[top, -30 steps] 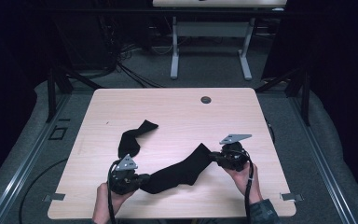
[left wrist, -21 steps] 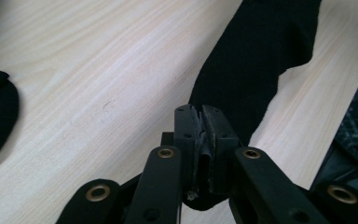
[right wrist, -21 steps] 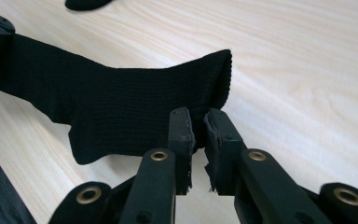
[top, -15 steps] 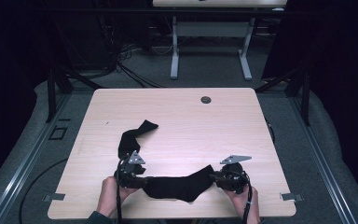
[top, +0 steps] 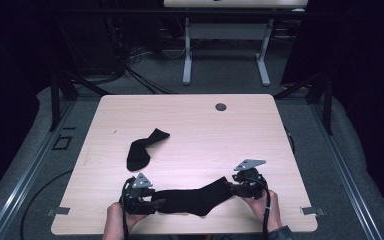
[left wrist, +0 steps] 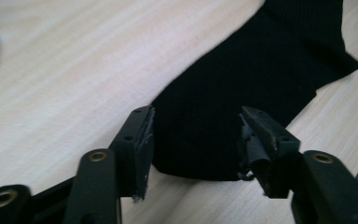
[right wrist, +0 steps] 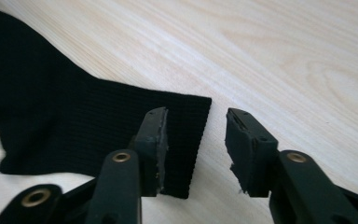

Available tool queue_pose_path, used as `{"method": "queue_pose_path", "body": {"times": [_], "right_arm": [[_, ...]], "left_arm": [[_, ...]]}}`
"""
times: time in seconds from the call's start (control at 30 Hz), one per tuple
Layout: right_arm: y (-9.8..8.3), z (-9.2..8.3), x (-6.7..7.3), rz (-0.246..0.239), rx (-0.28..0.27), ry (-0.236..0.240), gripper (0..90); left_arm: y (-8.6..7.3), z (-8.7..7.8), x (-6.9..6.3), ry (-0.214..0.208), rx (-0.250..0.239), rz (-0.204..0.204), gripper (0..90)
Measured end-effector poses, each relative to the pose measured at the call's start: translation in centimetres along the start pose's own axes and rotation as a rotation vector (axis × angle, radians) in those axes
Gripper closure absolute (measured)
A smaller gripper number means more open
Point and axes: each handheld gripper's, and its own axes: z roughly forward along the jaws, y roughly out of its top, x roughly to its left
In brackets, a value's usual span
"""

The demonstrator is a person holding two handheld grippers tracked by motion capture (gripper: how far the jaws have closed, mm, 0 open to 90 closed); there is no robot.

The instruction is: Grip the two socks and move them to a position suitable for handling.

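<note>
A black sock [top: 195, 200] lies stretched flat along the near edge of the wooden table [top: 190, 125], toe end at the left gripper [top: 152, 204] and ribbed cuff at the right gripper [top: 234, 189], most likely so that it sits smooth and straight for pairing with the second sock [top: 142, 150] (which lies crumpled, well apart toward the table's middle). The left gripper's jaws stand partly apart astride the toe, having just opened and then eased in a little, their pads not pressing the fabric. The right gripper's jaws, which have just been opening, are narrowly parted over the cuff's corner, with the sock lying loose under them, not pinched.
</note>
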Motion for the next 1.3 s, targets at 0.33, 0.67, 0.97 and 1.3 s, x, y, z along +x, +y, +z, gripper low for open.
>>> {"method": "queue_pose_path", "body": {"times": [0.33,0.67,0.97,1.3], "right_arm": [[-1.8,1.4,0.4,-0.018,0.049,0.003,76.3],[-3.0,0.9,1.3,0.01,0.029,0.032,76.8],[-3.5,0.6,1.8,0.023,0.008,0.044,70.7],[-3.7,-1.0,-2.2,0.109,-0.102,-0.01,18.9]], "left_arm": [[-0.7,1.1,0.4,0.011,-0.017,0.039,67.0],[-0.8,0.7,1.1,0.019,0.003,0.025,66.8],[-1.3,0.4,1.2,-0.012,-0.01,0.001,60.5],[-0.2,-2.7,2.4,0.025,-0.152,-0.044,15.2]]}}
